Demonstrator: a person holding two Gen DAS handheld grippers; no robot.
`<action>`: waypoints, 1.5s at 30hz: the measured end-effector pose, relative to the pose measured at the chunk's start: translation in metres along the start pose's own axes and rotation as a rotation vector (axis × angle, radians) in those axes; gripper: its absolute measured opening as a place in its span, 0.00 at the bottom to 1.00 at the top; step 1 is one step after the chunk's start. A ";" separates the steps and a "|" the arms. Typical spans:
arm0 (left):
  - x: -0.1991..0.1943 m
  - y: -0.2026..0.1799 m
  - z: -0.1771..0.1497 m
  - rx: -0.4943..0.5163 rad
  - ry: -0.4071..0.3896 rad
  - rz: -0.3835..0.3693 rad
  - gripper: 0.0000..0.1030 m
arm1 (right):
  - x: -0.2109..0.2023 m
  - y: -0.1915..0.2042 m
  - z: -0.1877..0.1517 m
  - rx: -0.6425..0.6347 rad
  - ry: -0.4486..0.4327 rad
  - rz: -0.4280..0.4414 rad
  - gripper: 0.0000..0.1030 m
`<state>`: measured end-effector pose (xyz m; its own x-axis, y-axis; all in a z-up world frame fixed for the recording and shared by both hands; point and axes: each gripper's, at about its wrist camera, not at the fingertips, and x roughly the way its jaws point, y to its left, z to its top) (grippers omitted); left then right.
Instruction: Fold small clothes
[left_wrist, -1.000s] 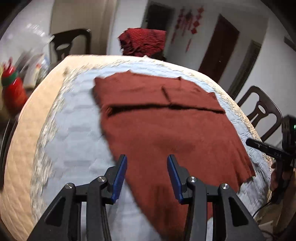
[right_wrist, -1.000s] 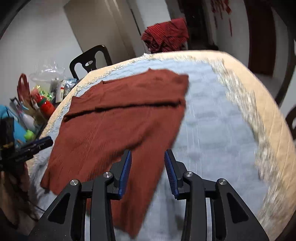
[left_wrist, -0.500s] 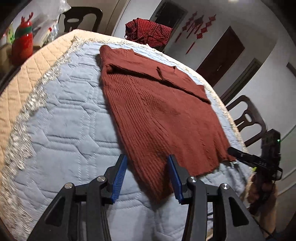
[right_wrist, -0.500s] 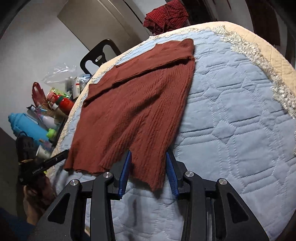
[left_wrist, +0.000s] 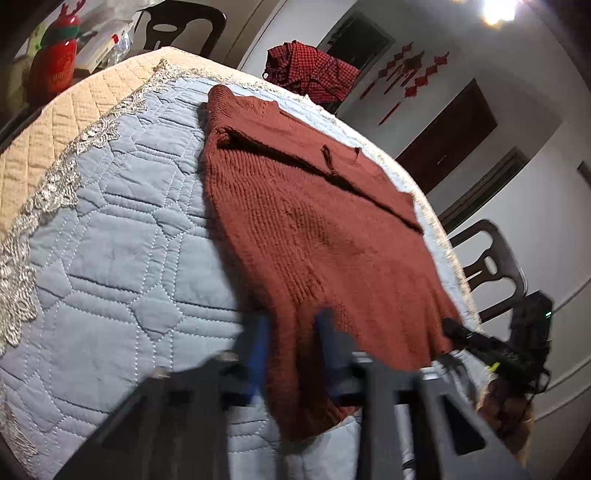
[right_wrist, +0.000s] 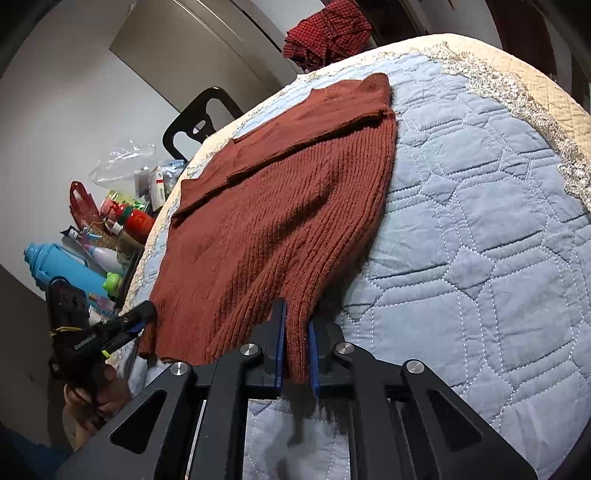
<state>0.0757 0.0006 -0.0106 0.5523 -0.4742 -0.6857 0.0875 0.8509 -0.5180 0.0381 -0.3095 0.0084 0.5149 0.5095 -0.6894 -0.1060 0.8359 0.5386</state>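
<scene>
A rust-red knitted sweater (left_wrist: 317, 229) lies flat on a blue quilted cover (left_wrist: 110, 236), its sleeves folded across the far end. In the left wrist view my left gripper (left_wrist: 293, 350) is blurred and its blue jaws stand around the sweater's near left hem corner. In the right wrist view the sweater (right_wrist: 280, 206) runs down to my right gripper (right_wrist: 295, 350), whose blue jaws are shut on the near right hem corner. The other gripper shows at the edge of each view, the right one (left_wrist: 491, 347) and the left one (right_wrist: 122, 325).
The cover has a beige lace-trimmed border (left_wrist: 55, 184). A red checked garment (left_wrist: 314, 70) hangs over a chair at the far end. Dark chairs (left_wrist: 491, 266) stand around. Bottles and clutter (right_wrist: 92, 251) crowd a surface beside the table, with a red bottle (left_wrist: 55, 66).
Both grippers have moved forward onto the sweater's near hem corners and their jaws have closed in. The right one now pinches the hem; the left one is blurred with motion.
</scene>
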 end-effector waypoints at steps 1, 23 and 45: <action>0.000 0.001 0.000 -0.004 0.004 -0.005 0.16 | -0.002 0.000 0.000 -0.002 -0.006 -0.003 0.09; -0.031 0.032 -0.004 -0.038 0.008 0.028 0.21 | -0.036 -0.029 -0.011 0.045 -0.021 -0.032 0.09; -0.020 0.013 -0.013 -0.045 0.032 -0.036 0.20 | -0.028 -0.029 -0.011 0.048 0.006 0.012 0.11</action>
<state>0.0551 0.0180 -0.0100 0.5225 -0.5122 -0.6816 0.0695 0.8224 -0.5647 0.0172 -0.3461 0.0066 0.5087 0.5211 -0.6853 -0.0712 0.8188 0.5697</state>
